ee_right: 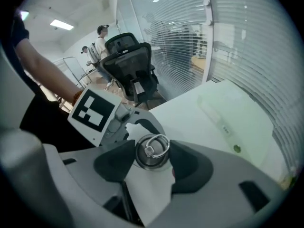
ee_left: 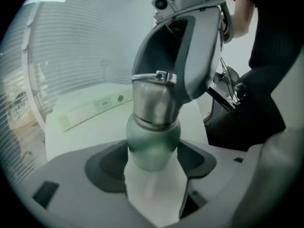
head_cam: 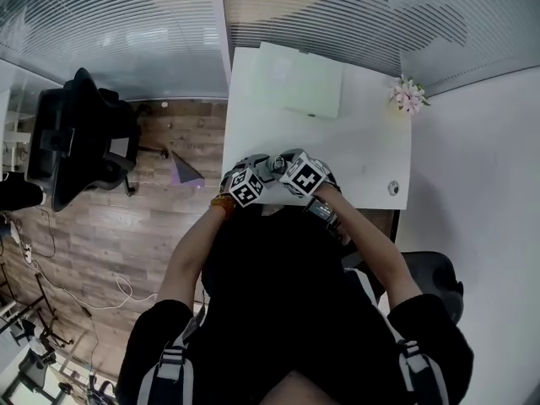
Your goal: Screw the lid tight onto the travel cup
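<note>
A green travel cup (ee_left: pixel 152 144) with a steel lid (ee_left: pixel 154 103) stands upright over the white table (head_cam: pixel 363 167), near its front edge. My left gripper (ee_left: pixel 153 161) grips the green body from the side, its dark pads (ee_left: pixel 107 167) against both flanks. From above, my right gripper (ee_right: pixel 153 156) comes down over the lid (ee_right: pixel 152 150), which carries a wire ring on top; its pads (ee_right: pixel 114 163) touch the lid's rim on both sides. In the head view both marker cubes, left (head_cam: pixel 246 186) and right (head_cam: pixel 302 175), meet around the lid (head_cam: pixel 277 164).
A pale green flat box (head_cam: pixel 299 78) lies at the table's far side. Pink flowers (head_cam: pixel 409 95) sit at the far right corner and a small round thing (head_cam: pixel 393 188) near the right edge. A black office chair (head_cam: pixel 80 133) stands left on wood floor. Blinds line the glass wall.
</note>
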The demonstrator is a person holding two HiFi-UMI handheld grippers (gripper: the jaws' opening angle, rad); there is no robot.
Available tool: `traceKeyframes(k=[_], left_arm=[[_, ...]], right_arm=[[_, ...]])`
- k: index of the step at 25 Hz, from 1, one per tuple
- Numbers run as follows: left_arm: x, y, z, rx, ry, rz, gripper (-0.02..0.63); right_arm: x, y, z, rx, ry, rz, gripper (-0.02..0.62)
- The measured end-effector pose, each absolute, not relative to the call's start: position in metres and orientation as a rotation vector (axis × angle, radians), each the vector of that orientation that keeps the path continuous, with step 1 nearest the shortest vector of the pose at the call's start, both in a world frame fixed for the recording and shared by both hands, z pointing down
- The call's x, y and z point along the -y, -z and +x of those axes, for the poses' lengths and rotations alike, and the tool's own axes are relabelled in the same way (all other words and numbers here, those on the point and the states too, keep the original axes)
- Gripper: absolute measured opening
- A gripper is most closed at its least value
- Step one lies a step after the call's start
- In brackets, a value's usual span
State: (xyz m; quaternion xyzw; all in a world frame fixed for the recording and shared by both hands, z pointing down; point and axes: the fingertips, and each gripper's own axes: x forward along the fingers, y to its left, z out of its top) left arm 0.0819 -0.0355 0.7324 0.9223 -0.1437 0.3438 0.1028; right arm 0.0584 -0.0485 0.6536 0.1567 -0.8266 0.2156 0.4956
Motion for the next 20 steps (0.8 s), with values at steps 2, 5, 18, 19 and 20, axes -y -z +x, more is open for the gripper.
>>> traceKeyframes(k=[2, 5, 18, 19, 20], left_arm=[[0.037, -0.734, 0.080, 0.312, -1.078, 2.751, 0.330], [0.038, -0.734, 0.075, 0.096, -1.194, 2.803, 0.324], [0.035, -0.726, 0.062, 0.513, -0.956, 2.692, 0.328], [0.033, -0.726, 0.064, 0.559, -0.933, 2.660, 0.328], [0.031, -0.726, 0.067, 0.584, -0.919, 2.634, 0.327]], right_arm=[[0.048, -0.654, 0.055, 2.022, -0.442, 0.258, 0.231], [0.043, -0.651, 0.052, 2.015, -0.287, 0.038, 0.230], [0.052, -0.642, 0.049, 2.083, -0.558, 0.550, 0.318], [0.052, -0.643, 0.050, 2.075, -0.585, 0.612, 0.311], [0.052, -0.644, 0.053, 2.060, -0.608, 0.662, 0.295]])
